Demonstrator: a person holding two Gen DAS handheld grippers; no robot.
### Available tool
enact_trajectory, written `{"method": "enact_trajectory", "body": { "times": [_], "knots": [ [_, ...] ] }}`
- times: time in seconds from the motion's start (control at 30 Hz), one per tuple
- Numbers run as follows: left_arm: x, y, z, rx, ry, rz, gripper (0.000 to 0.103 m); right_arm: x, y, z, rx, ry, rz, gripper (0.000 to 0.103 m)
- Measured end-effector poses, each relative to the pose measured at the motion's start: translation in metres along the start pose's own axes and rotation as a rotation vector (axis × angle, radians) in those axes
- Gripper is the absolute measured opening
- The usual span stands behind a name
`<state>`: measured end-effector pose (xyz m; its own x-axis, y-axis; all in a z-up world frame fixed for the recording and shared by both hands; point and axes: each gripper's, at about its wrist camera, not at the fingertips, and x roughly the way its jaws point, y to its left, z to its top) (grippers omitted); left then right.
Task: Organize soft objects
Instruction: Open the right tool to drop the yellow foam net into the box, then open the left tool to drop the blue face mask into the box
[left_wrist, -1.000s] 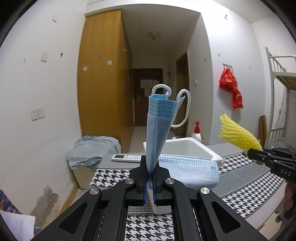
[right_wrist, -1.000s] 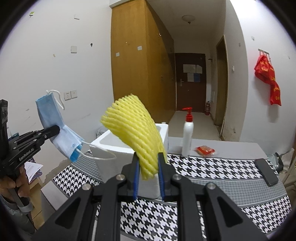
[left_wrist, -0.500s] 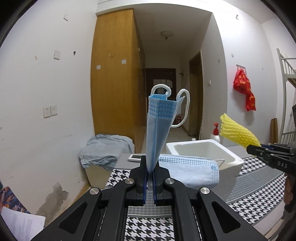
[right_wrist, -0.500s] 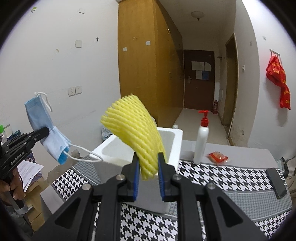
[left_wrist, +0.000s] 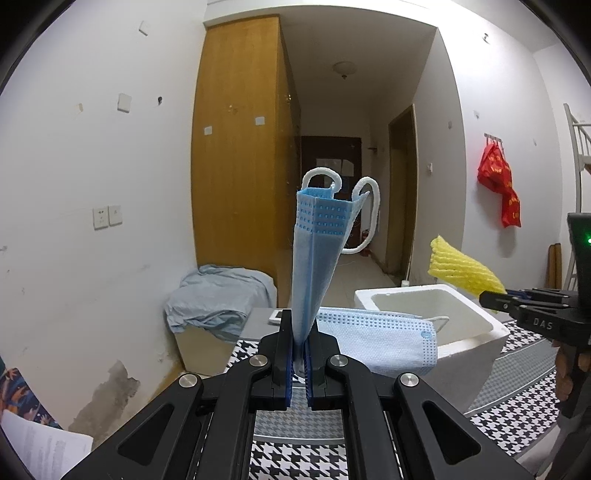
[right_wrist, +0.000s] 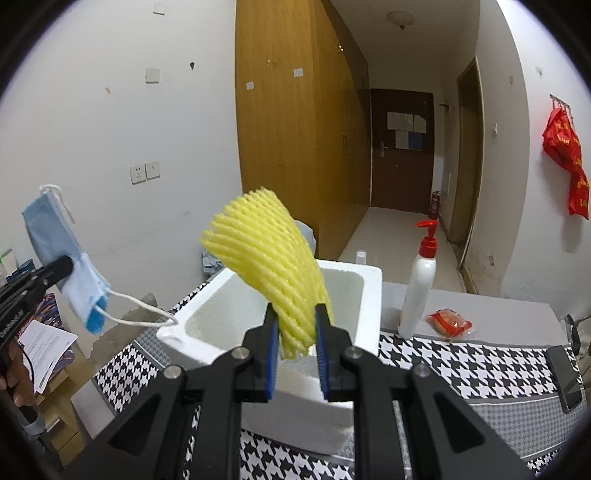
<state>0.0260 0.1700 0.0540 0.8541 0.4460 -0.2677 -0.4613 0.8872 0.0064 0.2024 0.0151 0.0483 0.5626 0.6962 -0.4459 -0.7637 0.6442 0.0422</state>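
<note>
- Since both soft things are up in the air and the white foam box (right_wrist: 369, 280) looks empty as far as I can see into it, I'd call this roughly the halfway mark: picked up, not dropped off yet.
- Left claw (left_wrist: 300, 363) is pinched fully shut on the light blue pleated face mask with white ear loops (left_wrist: 317, 254). One part of the mask sticks straight up toward 12 o'clock from the jaws, the other flops out toward 3 o'clock, hanging in front of the box's near edge in that view.
- Right claw (right_wrist: 295, 354) is closed down on the yellow foam mesh fruit sleeve (right_wrist: 269, 258), squeezing its bottom end. The rest of the sleeve curves up toward 11 o'clock, and the box sits right behind and below it.
- From the right wrist view, the mask is way out at 9 o'clock, left of the box and not over the opening. One ear loop dangles close to the box's left corner.
- Left to do, my guess: get each item over the opening and let go. The sleeve looks closer to that than the mask.
- Other stuff on the houndstooth-covered table (right_wrist: 461, 365) isn't soft: a white pump bottle with a red top (right_wrist: 419, 284), a small red snack packet (right_wrist: 448, 323), a dark phone (right_wrist: 563, 380) at 3 o'clock. I'd leave those alone.
</note>
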Motion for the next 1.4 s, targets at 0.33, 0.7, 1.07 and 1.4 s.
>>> {"method": "enact_trajectory", "body": {
  "times": [0.33,0.7,1.07,1.4],
  "knots": [
    [0.009,0.008,-0.002,-0.008,0.016,0.007,0.005,0.037,-0.004,0.006,0.027,0.068,-0.023,0.047],
    [0.014,0.008,-0.002,-0.016,0.023,-0.002,0.005,0.031,0.001,0.008,0.022,0.046,-0.039,0.092],
    [0.016,0.001,0.006,-0.025,0.025,-0.05,0.005,0.016,-0.007,0.003,0.05,0.02,-0.061,0.1],
    [0.032,-0.02,0.021,-0.02,0.028,-0.116,0.005,-0.007,-0.02,-0.008,0.059,-0.002,-0.112,0.1]
  ]
}}
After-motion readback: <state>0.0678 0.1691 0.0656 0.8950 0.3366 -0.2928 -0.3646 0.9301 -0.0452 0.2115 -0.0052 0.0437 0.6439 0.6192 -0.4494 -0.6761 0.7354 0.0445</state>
